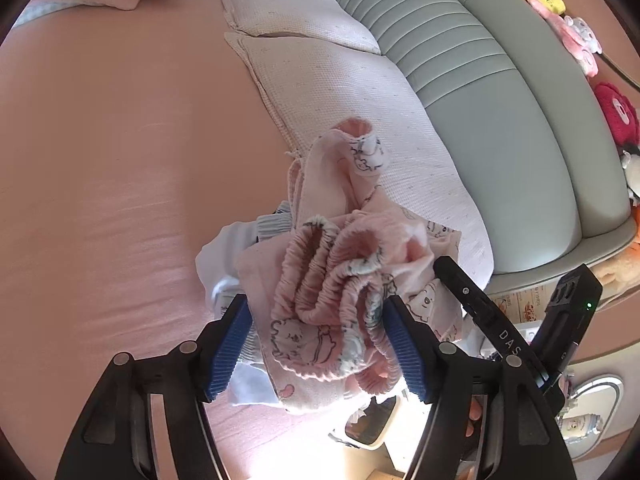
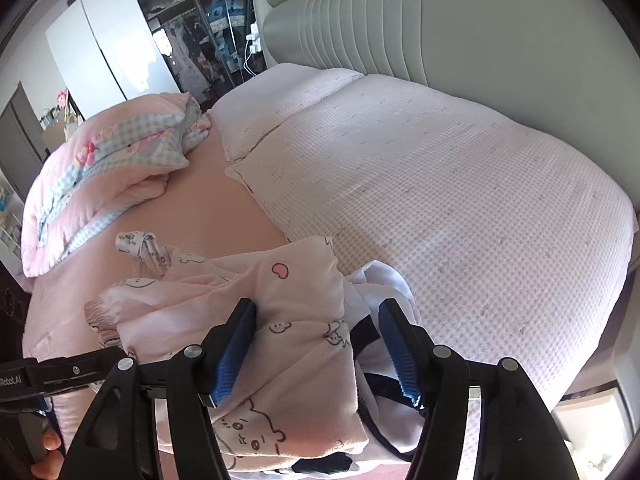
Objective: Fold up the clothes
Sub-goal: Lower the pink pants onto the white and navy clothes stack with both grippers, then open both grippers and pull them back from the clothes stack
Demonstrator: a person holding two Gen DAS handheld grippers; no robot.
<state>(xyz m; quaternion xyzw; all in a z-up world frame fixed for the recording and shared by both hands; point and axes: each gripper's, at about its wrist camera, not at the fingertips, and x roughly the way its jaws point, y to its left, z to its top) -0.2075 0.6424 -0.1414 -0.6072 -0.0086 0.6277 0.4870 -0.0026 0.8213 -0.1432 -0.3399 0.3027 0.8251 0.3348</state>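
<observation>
A pink cartoon-print garment with a gathered elastic waistband lies bunched on the pink bed sheet, on top of a white garment with dark trim. My left gripper is open, and the waistband bunches between its blue pads and brushes the right one. In the right wrist view the same pink garment lies folded over the white garment. My right gripper stands open around both, its pads beside the cloth. Part of the right gripper's body shows in the left wrist view.
Two pale waffle-weave pillows lie against a grey-green padded headboard. A pink and blue checked quilt is heaped at the far left. Plush toys line the ledge behind the headboard. A wardrobe stands beyond the bed.
</observation>
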